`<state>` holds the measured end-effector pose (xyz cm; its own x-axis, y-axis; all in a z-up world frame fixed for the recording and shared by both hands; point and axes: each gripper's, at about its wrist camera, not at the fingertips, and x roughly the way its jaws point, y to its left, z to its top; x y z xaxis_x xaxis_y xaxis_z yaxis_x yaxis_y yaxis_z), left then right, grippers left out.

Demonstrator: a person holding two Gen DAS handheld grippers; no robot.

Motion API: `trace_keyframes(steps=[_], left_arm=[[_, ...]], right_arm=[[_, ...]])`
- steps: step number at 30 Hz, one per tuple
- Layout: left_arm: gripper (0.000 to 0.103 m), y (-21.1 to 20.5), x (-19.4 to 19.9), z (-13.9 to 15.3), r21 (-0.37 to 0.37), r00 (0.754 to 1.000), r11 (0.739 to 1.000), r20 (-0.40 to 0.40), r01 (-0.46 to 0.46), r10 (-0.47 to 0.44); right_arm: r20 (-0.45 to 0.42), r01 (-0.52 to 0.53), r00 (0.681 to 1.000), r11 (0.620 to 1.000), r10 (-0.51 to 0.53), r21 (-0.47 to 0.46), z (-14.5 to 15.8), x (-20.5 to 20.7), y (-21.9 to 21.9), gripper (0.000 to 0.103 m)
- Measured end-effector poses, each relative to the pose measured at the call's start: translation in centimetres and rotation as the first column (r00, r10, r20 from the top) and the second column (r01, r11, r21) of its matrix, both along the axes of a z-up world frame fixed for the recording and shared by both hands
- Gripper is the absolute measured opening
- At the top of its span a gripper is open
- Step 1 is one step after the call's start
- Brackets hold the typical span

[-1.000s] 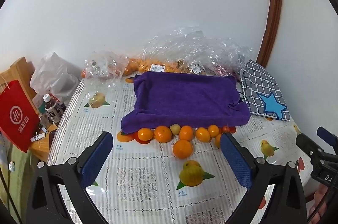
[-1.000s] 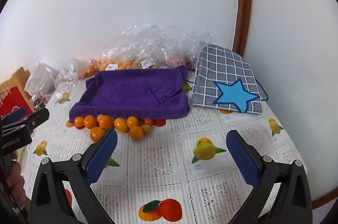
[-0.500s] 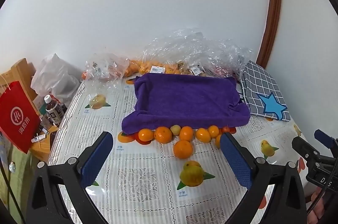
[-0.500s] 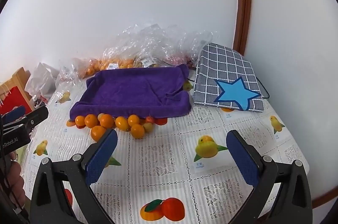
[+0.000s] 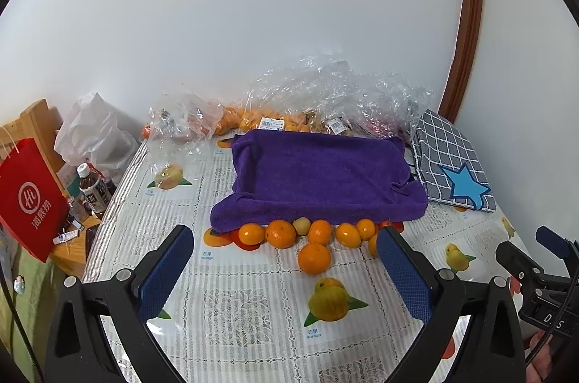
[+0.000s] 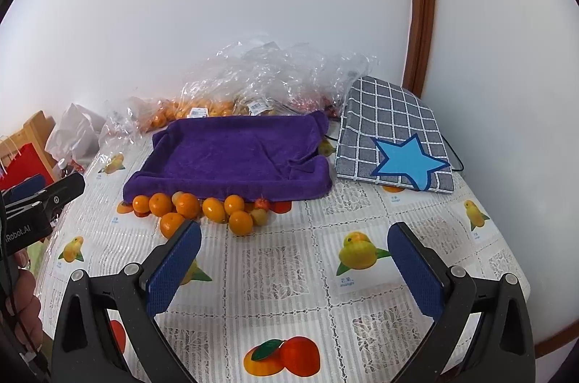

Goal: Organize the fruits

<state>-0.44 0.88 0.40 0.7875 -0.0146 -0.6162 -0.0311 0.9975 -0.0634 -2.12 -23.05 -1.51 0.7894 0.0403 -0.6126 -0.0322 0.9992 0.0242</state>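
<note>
A table [image 5: 253, 318] covered with a fruit-print cloth is set against a white wall, oranges [image 5: 314, 258] are lined up along the front edge of a purple towel [image 5: 318, 177] (bagged fruit behind is blurred), and both the left gripper [image 5: 286, 271] and right gripper [image 6: 295, 269] are held wide open, empty.

In front of the purple towel [image 5: 318, 180] lie seven oranges [image 5: 314, 258], two small pale green-yellow fruits [image 5: 301, 225] and one small red fruit [image 6: 262, 204]. There is one checked cloth with a blue star [image 6: 394, 144]. The clear bags [image 5: 325, 97] behind hold more fruit, too hidden to count.
</note>
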Motion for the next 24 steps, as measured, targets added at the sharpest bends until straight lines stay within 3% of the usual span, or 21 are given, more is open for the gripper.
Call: trace_keyframes(steps=[24], left_arm=[[0.102,0.39,-0.39,0.72,-0.013,1.000,1.000,0.020,-0.003,0.003]], right_arm=[[0.011,-0.005,1.000,1.000,0.005,-0.001,0.25,-0.33,0.29,0.102]])
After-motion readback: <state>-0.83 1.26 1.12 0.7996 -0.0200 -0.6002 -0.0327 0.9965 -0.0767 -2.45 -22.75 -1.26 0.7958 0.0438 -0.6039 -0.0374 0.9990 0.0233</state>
